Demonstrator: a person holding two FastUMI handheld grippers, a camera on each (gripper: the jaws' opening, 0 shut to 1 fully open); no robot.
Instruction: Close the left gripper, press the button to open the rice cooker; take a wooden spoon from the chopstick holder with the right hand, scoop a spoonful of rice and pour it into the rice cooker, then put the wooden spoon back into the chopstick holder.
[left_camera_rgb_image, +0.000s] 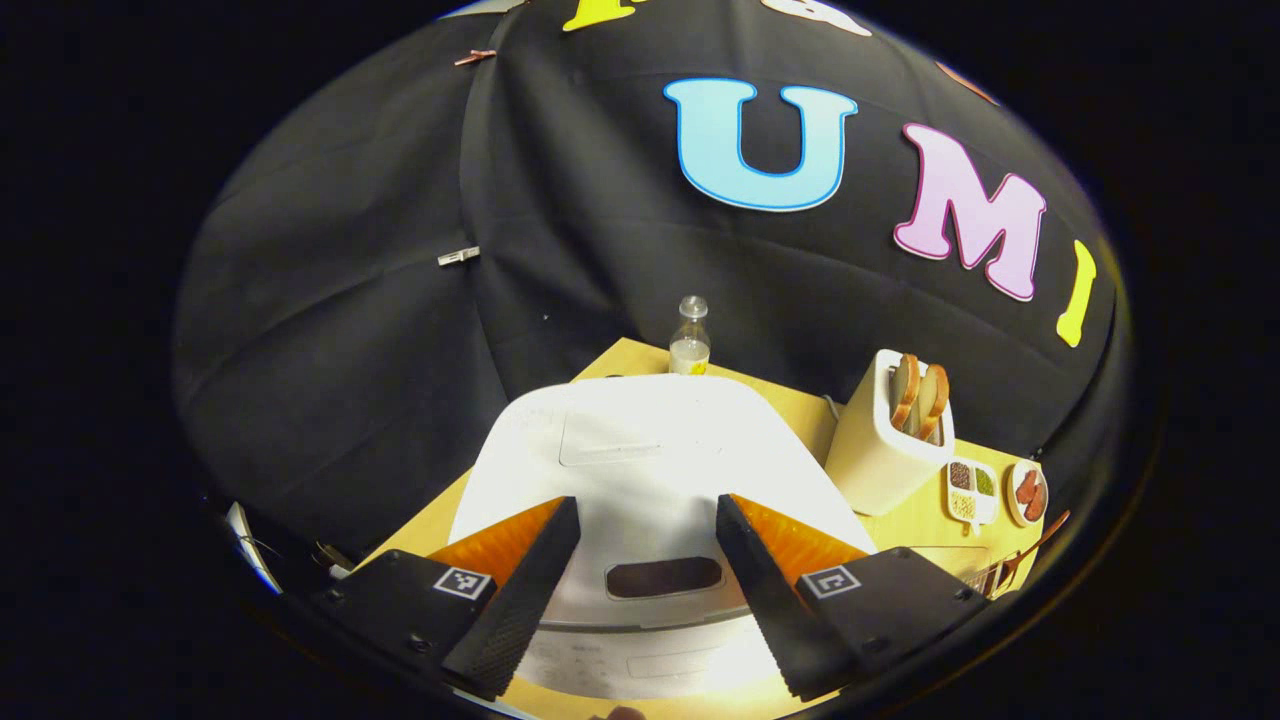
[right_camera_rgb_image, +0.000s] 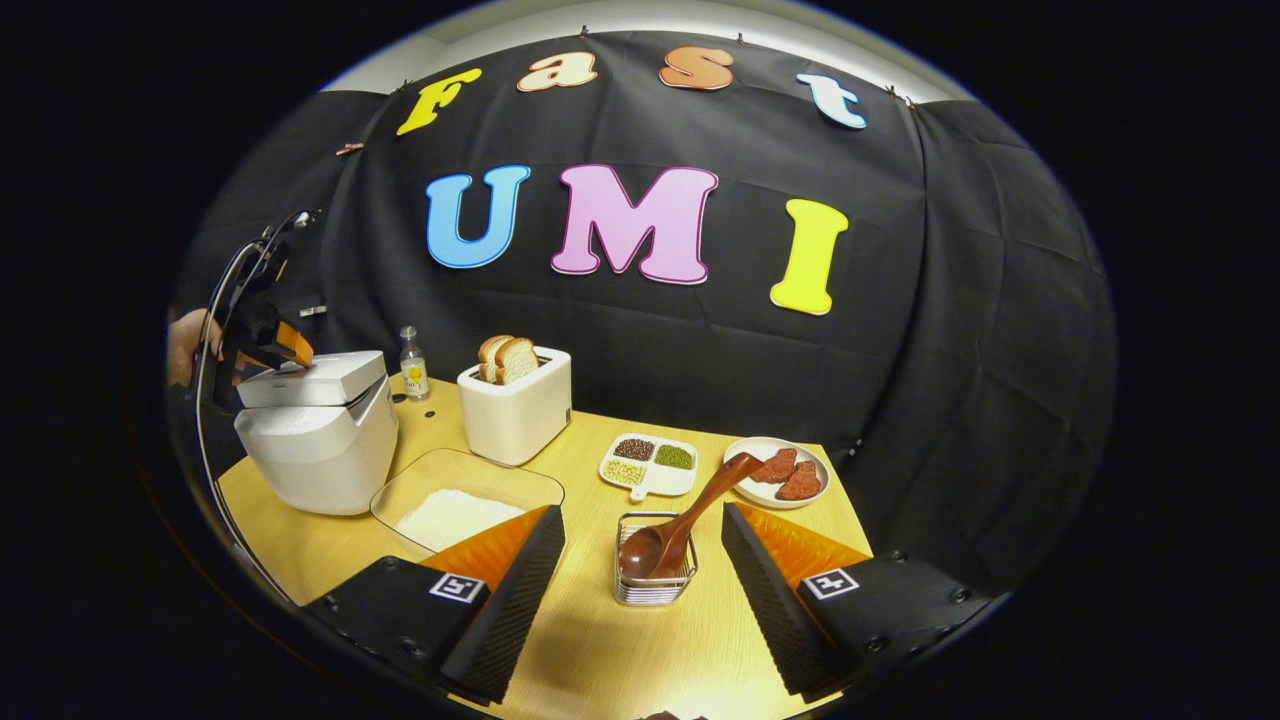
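Through the left gripper view, your left gripper hangs just above the white rice cooker, jaws spread wide with nothing between them. The cooker's lid is down, and the dark oval button at its front edge sits squarely in the gap between the fingers — straight ahead and slightly below. The task wants that gripper closed for the press, and here it stands open.

Through the right gripper view, your right gripper is also wide open and holds nothing, poised low over the table. The wire chopstick holder stands directly between its fingers, a little ahead. The wooden spoon rests in it bowl-down, its handle leaning up and away to the right, toward the plate of meat — so the long axis runs diagonally across your jaw line. The glass dish of rice lies to the left, just beside the cooker, where the other gripper hovers over the lid.
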